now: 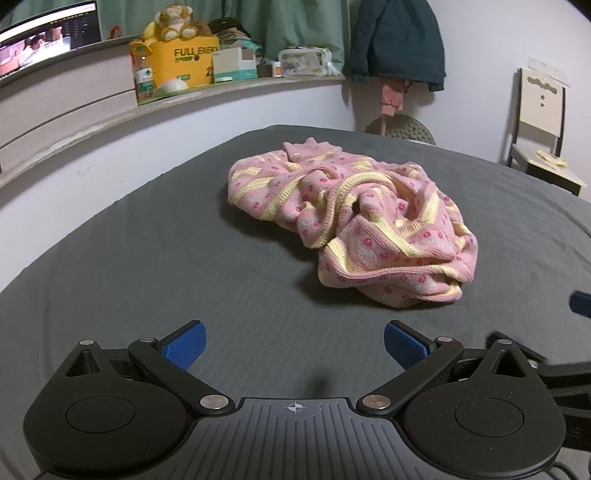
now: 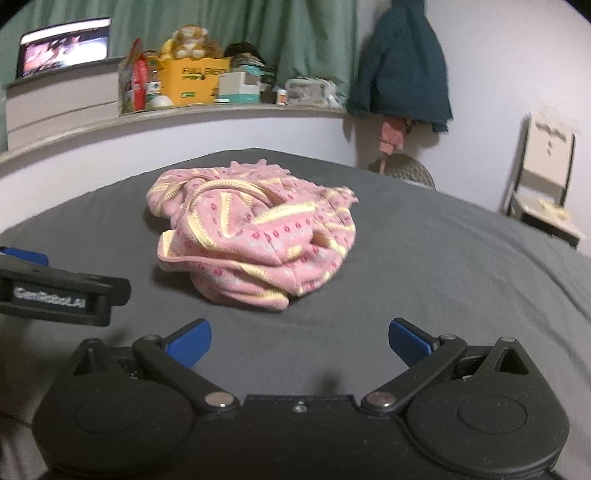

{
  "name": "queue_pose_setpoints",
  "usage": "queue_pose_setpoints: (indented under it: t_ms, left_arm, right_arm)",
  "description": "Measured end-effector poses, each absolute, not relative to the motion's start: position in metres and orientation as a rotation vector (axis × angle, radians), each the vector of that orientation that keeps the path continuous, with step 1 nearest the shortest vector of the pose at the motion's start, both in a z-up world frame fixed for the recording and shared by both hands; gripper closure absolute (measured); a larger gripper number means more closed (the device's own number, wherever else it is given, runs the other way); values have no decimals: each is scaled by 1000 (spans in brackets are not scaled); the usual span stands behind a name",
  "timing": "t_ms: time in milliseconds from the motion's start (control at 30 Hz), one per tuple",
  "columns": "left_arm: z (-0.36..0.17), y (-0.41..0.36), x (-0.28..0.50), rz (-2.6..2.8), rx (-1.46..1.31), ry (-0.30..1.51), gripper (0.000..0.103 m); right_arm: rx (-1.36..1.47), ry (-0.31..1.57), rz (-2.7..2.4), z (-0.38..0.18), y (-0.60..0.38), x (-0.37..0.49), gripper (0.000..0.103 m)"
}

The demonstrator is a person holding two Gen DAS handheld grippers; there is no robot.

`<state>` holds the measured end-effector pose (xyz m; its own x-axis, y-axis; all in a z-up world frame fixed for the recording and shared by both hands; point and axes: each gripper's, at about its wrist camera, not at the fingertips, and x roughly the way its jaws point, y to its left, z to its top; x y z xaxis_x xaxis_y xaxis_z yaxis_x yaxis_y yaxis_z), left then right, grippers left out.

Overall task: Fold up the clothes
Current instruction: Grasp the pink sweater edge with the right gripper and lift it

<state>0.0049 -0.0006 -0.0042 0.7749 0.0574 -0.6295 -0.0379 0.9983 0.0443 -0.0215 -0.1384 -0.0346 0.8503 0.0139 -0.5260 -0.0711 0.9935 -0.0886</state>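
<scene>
Ahead of both grippers, on the grey bed sheet [image 1: 147, 258], lies one crumpled pink garment [image 1: 354, 218] with yellow stripes and small red flower marks. It is bunched in a heap, folds overlapping, no edge laid flat; whether it is a top or trousers cannot be told.

Left gripper [image 1: 293, 341]: jaws spread wide, blue fingertips [image 1: 184, 345] well apart, nothing between them. It hovers over bare sheet, short of the garment; the heap sits ahead and somewhat to its right. The other gripper's blue tip shows at the far right edge of this view.

Right gripper [image 2: 300, 341]: jaws likewise wide apart, nothing held, blue fingertips [image 2: 410, 345] over bare sheet. The heap sits ahead and somewhat to its left, not touched. The left gripper's black body is visible to its left, beside it and apart from the cloth.

Beyond the garment: a wall ledge [image 1: 240, 86] carrying a yellow box [image 1: 184, 62] with a plush toy [image 1: 173, 22] on top, and a lit screen [image 1: 48, 37] far left. Ahead and right, a dark teal jacket [image 1: 395, 40] hangs on the wall; a chair [image 1: 543, 129] stands at far right.
</scene>
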Motion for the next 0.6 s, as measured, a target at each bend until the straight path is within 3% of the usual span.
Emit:
queue_pose_setpoints:
  t_ms: [300,433,533,600]
  left_arm:
    - [-1,13,8,104,5,661,0]
    - [1,21,8,134,-26,637,0]
    - [-1,25,9,139,-48,635,0]
    - [-3,25,11,146,-49,649,0]
  right_arm:
    - [-263,498,172,-40,-111,34,0]
    - [-132,516,167,-35,-115,59,1]
    - [-23,534,144,-38,-121,71,9]
    - [14,575,150,-42,-123,79,28]
